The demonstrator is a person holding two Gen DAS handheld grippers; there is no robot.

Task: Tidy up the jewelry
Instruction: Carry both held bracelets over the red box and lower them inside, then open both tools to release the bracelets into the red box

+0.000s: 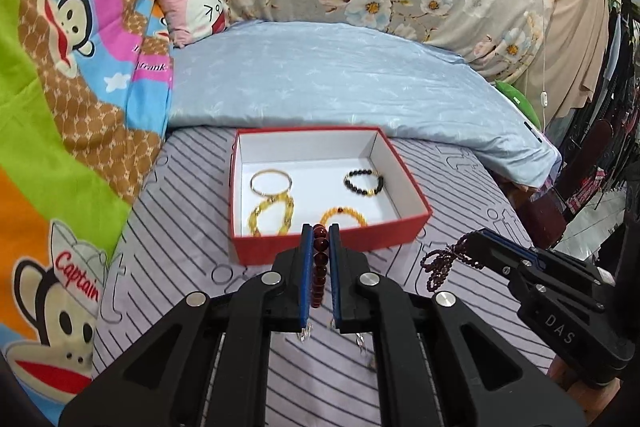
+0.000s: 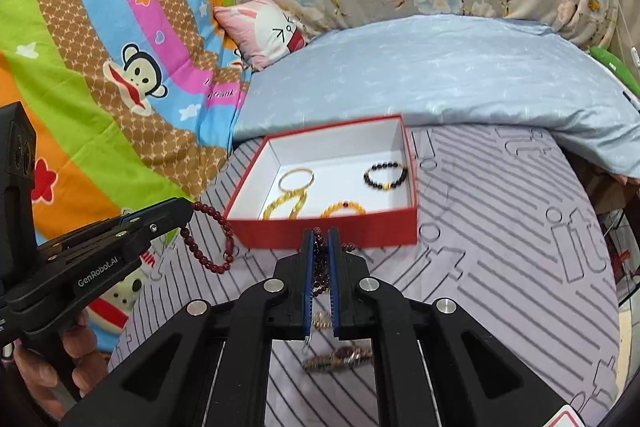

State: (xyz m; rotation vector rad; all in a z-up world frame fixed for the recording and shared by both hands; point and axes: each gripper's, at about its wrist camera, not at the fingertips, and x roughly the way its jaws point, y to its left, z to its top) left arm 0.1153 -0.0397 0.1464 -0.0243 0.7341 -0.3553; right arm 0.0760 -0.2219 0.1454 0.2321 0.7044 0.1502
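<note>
— While both grippers hang over the striped bed sheet (image 2: 500, 227), what is each one carrying?

— The left gripper (image 1: 320, 227) has its jaws clamped narrow on a dark red bead bracelet (image 1: 319, 259); in the right view the loop (image 2: 208, 239) dangles from its tip. The right gripper (image 2: 320, 231) pinches a string of small purple beads (image 2: 320, 263), bunched and hanging.

— And the box?

— A red box (image 1: 332, 239) with a white inside lies on the bed just ahead. It holds a gold bangle (image 1: 271, 182), a black bead bracelet (image 1: 364, 183) and two yellow bead bracelets (image 1: 272, 213). A watch (image 2: 340, 357) lies on the sheet beneath the right gripper.
</note>
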